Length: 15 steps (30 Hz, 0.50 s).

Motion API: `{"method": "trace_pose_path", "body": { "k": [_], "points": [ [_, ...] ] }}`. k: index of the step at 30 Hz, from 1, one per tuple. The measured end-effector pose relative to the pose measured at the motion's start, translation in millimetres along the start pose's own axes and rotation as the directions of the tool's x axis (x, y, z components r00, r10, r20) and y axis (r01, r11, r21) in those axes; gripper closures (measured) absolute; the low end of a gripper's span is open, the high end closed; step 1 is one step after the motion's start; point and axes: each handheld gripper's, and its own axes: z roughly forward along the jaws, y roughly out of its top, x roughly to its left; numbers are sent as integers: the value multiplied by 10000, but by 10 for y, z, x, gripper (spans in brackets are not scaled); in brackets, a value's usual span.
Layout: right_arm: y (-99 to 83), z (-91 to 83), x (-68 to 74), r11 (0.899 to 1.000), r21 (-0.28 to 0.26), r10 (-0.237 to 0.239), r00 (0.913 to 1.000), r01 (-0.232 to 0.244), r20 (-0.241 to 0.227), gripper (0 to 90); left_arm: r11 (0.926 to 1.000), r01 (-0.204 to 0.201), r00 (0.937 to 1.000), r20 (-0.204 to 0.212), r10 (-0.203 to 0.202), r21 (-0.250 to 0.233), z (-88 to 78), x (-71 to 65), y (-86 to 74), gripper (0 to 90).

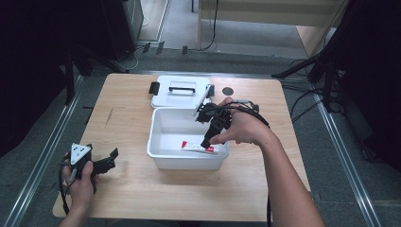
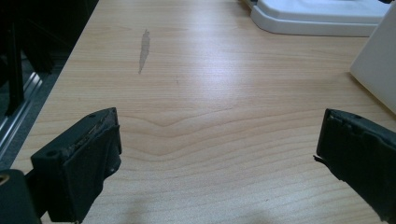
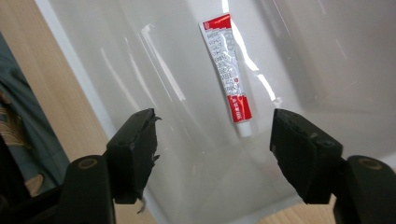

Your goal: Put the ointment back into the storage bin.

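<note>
The red-and-white tube lies flat on the floor of the open white box, near its front wall. The right gripper hangs above the tube, jaws wide apart, holding nothing. The left gripper rests on the desk, jaws wide apart, empty. The lid lies behind the box.

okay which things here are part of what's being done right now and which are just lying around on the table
In the job:
- red and white tube, lying in the box
- white box
- right gripper, open above the tube

Lying about:
- white lid with its black handle, behind the box
- left gripper, open over bare table
</note>
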Motion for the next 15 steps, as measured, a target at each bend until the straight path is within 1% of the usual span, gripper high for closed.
{"method": "trace_pose_path", "body": {
  "k": [1, 2, 3, 5, 8, 10, 11, 12, 15],
  "points": [
    [-12, -25, 3, 9998, -7, 177, 9998, -177, 39, 291, 10000, 6, 10000, 3, -6, -5, 0, 0, 0, 6],
    [-40, -67, -8, 9985, 8, 550, 9984, -550, 95, 269, 10000, 4, 10000, 7, -4, 1, 0, 1, 0, 6],
    [-40, -67, -8, 9985, 8, 550, 9984, -550, 95, 269, 10000, 10, 10000, 7, -10, 2, 0, 1, 0, 6],
    [-79, -116, -28, 9969, -7, 793, 9968, -793, 92, 247, 10000, 11, 10000, -2, -11, 6, 0, 1, 0, 6],
    [-159, -195, -55, 9959, 0, 907, 9957, -907, 167, 225, 10000, 23, 10000, -4, -23, -2, 1, 1, 1, 6],
    [-176, -209, -60, 9959, -13, 906, 9957, -906, 172, 223, 10000, 24, 10000, -7, -24, 4, 1, 1, 1, 6],
    [-234, -255, -74, 9950, 13, 995, 9949, -995, 156, 211, 10000, 28, 10000, -10, -28, 2, 1, 1, 1, 6],
    [-234, -255, -74, 9950, 13, 995, 9949, -995, 156, 211, 10000, 28, 10000, -10, -28, 2, 1, 1, 1, 6],
    [-318, -311, -98, 9936, -18, 1131, 9933, -1131, 217, 205, 10000, 29, 10000, -17, -29, 5, 1, 1, 1, 6]
  ]
}}
